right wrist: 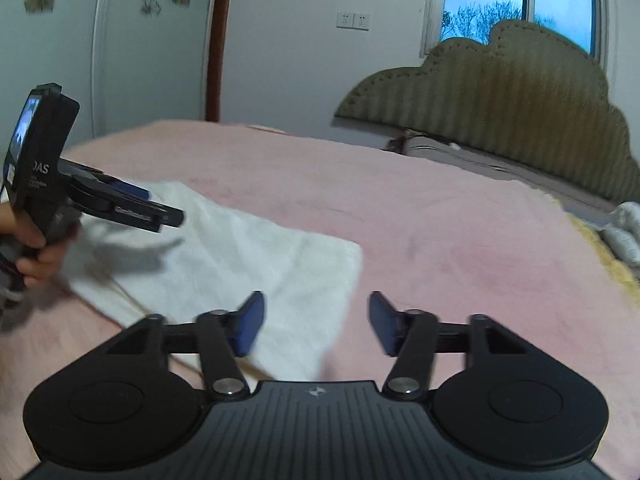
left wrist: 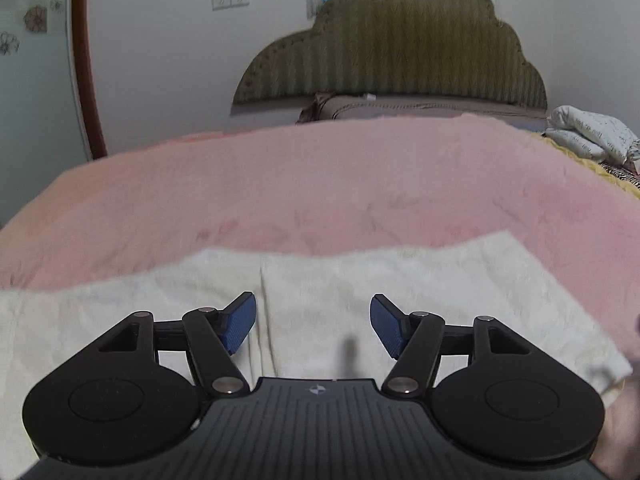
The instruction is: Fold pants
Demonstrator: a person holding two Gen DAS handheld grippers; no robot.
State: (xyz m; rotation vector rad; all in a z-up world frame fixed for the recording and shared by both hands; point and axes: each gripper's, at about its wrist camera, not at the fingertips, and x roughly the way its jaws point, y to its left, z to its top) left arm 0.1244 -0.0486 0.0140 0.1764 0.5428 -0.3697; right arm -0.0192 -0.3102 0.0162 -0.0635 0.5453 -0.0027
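The white pants (left wrist: 360,292) lie flat and folded on the pink blanket (left wrist: 320,184). They also show in the right wrist view (right wrist: 248,256) as a flat white rectangle. My left gripper (left wrist: 312,324) is open and empty, hovering just above the pants near their middle seam. It also shows in the right wrist view (right wrist: 136,204), held by a hand at the left above the pants. My right gripper (right wrist: 316,320) is open and empty, above the near right corner of the pants.
The pink blanket (right wrist: 440,220) covers the bed. An olive scalloped headboard (left wrist: 400,52) stands at the far end. A white patterned pillow (left wrist: 592,132) lies at the far right. A wooden door frame (left wrist: 86,60) is at the left.
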